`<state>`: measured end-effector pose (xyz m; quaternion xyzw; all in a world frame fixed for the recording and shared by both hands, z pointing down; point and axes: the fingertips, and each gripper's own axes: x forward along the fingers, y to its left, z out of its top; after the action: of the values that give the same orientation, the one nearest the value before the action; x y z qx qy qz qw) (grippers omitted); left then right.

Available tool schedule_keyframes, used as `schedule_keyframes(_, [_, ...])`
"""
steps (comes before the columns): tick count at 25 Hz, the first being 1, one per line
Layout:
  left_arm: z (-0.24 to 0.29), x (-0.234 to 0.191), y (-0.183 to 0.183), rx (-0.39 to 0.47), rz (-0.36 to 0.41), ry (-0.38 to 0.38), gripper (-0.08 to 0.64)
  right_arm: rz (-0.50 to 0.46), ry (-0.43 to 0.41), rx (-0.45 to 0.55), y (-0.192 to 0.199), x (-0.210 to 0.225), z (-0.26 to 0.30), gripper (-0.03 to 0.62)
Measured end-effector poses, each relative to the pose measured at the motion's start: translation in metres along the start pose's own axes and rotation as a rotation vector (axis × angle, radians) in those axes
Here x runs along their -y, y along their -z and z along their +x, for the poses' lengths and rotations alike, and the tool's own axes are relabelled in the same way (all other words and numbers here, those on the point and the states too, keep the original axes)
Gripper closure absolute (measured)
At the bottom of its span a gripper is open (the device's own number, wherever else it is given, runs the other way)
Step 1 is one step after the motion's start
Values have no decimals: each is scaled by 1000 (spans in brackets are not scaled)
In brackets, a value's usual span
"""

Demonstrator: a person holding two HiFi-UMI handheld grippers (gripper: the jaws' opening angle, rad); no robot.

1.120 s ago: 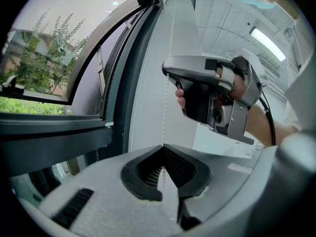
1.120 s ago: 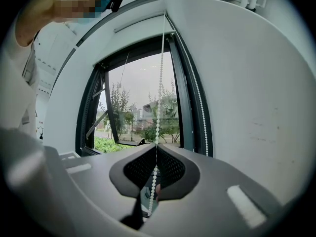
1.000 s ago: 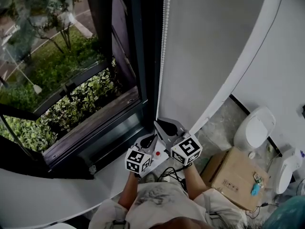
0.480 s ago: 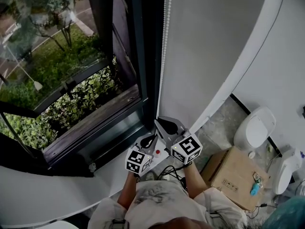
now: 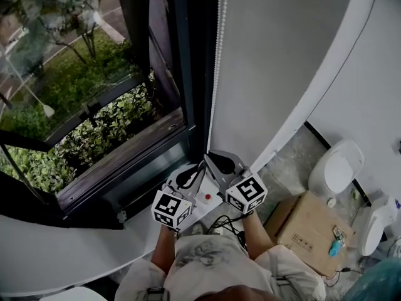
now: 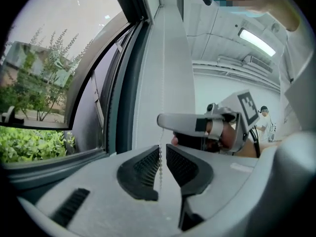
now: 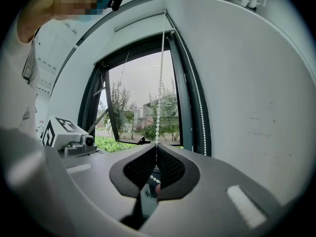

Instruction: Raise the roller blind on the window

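Note:
The grey roller blind [image 5: 282, 61] hangs over the right part of the window, and its white bead chain [image 5: 216, 74] runs down along its left edge. My right gripper [image 5: 217, 162] is shut on the bead chain [image 7: 160, 83], which is pinched at the pad tips [image 7: 156, 147]; a second strand [image 7: 197, 98] hangs free to the right. Just below and to the left sits my left gripper [image 5: 187, 176]. Its jaws [image 6: 162, 149] stand a little apart, with the chain [image 6: 162, 83] passing between the pads, close to the left one.
The dark window frame and sill [image 5: 125, 162] lie to the left, with green shrubs [image 5: 94, 137] outside. A white curved ledge [image 5: 62, 256] runs below. On the floor at right are a cardboard box [image 5: 310, 234] and a white lidded bin [image 5: 335, 168].
My left gripper has shifted a little down and to the left along the chain, and its jaws look wider apart. The right gripper has stayed nearly in place on the chain.

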<state>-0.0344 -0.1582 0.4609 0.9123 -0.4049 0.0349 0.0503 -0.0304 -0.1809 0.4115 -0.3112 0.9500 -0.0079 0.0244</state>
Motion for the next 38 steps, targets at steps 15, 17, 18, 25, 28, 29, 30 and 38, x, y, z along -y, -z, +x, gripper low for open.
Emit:
schedule_keyframes(15, [2,3,-99,183,70,6,472,-15,0,3,-3,-3,-5,581])
schedule_keyframes(17, [5,3,-109,199,81,5,473,-15,-2,2,-2,-4,-5,581])
schedule_keyframes(18, [6,3,-114,208,83,6,474,-15,-2,2,-2,-5,-4,581])
schedule_keyframes(25, [15,6,-135,241,97,4,479,-22,-4,-2,-3,-7,-4,581])
schedule_keyframes(28, [18,8,-136,241,104,6,496,-22,-6,-3,-3,-8,-4,581])
schedule_keyframes(29, [18,8,-137,241,107,6,510,-23,-6,-2,-3,-9,-4,581])
schedule_keyframes(30, [18,9,-137,242,108,5,526,-23,-5,-2,-3,-9,-5,581])
schedule_keyframes(38, [18,14,-134,247,121,5,546,-28,0,-3,0,-6,-7,581])
